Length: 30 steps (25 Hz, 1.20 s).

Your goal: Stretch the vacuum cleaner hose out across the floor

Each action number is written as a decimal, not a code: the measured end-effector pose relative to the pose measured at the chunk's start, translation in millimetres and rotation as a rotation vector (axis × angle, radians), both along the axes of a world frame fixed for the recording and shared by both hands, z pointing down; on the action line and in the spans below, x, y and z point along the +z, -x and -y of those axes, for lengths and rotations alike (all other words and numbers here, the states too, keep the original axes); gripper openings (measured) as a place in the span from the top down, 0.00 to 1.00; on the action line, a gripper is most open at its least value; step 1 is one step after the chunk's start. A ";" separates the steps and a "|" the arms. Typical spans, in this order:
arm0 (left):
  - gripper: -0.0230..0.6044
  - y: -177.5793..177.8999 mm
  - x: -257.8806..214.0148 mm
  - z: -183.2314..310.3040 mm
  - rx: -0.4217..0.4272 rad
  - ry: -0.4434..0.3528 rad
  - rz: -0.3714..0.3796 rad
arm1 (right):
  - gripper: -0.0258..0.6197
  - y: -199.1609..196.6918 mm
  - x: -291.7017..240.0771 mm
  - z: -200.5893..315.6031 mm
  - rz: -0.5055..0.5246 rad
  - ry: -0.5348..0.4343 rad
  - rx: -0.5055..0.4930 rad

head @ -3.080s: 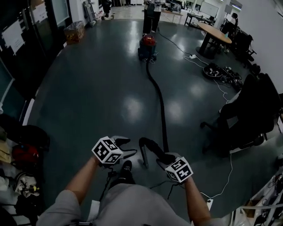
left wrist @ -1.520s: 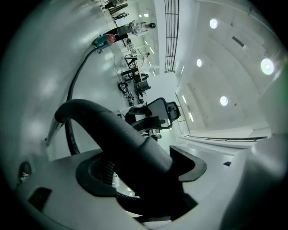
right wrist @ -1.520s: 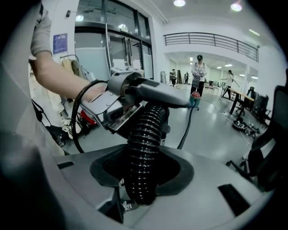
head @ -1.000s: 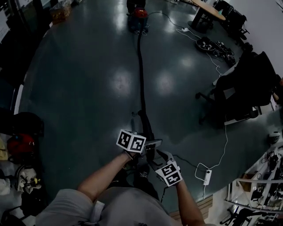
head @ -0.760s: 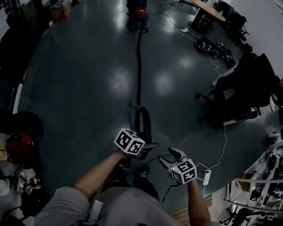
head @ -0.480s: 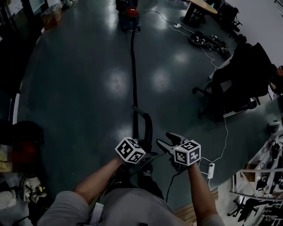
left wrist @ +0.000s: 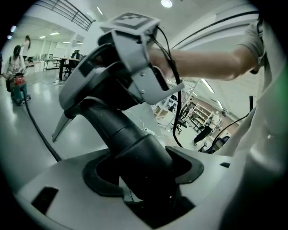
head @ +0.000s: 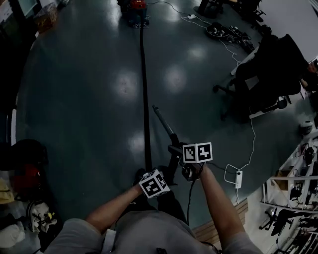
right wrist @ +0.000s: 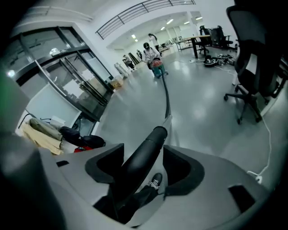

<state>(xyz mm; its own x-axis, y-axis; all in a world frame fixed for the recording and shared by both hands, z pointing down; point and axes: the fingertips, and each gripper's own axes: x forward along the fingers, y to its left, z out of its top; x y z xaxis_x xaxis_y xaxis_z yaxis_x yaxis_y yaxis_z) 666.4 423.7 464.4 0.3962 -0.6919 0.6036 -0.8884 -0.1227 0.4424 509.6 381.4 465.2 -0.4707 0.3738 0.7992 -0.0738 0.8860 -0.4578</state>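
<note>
Now the black hose [head: 144, 89] lies nearly straight.

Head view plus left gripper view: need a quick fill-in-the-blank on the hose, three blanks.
1. In the head view the hose lies in a nearly ___ line back to the vacuum cleaner.
2. The office chair stands to the ___ of the hose.
3. The left tongs are ___ on the hose's thick black end.
Missing: straight; right; shut.
</note>
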 end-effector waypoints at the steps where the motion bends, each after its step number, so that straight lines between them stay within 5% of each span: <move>1: 0.49 -5.4 3.7 -3.1 0.024 0.001 0.012 | 0.57 -1.4 9.9 0.8 -0.035 -0.007 0.032; 8: 0.48 -32.9 31.8 -11.4 0.201 0.025 0.055 | 0.63 -37.1 49.6 24.7 -0.223 0.062 0.253; 16: 0.48 -88.7 89.3 -2.7 0.309 0.092 0.149 | 0.66 -104.6 87.0 54.6 -0.208 0.078 0.393; 20: 0.48 -120.2 118.6 16.6 0.262 0.125 0.100 | 0.67 -149.7 112.2 88.6 -0.185 0.071 0.432; 30: 0.48 -109.4 234.1 81.1 0.123 0.255 0.016 | 0.68 -210.7 238.0 211.1 -0.082 -0.030 0.521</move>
